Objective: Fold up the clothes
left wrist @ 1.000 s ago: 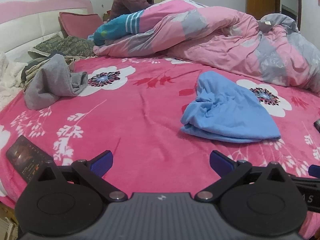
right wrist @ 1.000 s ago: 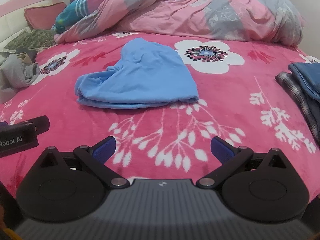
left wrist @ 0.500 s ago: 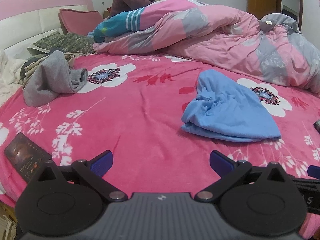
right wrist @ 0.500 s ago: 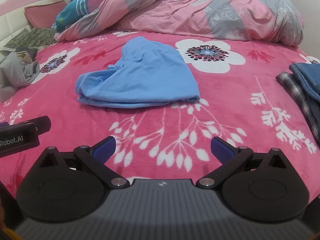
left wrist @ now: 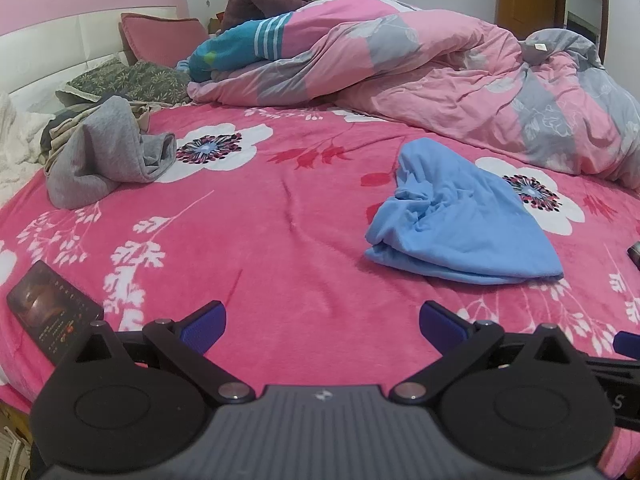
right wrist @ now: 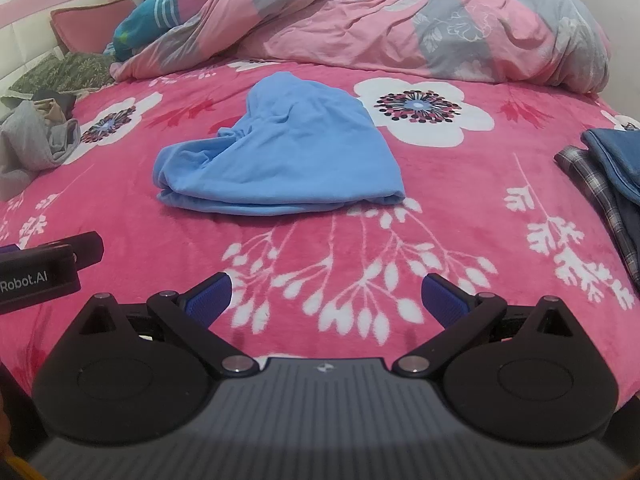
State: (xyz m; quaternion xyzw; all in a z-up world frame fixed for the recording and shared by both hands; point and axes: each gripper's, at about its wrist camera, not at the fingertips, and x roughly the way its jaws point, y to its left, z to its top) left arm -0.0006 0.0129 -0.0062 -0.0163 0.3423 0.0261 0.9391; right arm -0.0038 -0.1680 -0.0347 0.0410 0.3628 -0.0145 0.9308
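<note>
Both my left gripper (left wrist: 322,322) and right gripper (right wrist: 327,298) are spread wide, holding nothing. The soft sky-blue cotton garment (right wrist: 288,152), lying in loosely doubled layers, sits ahead of my right fingers, and ahead and right of my left. Over the last second it has drawn slightly nearer; otherwise nothing shifted, so I'd judge its fold unchanged

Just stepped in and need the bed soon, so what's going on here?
Clothes are being folded with two handheld grippers. Both the left gripper and the right gripper hover over the pink blanket, jaws open and empty. The blue garment lies folded ahead of them, untouched. A grey garment sits crumpled to the left, and folded clothes lie at the right.
</note>
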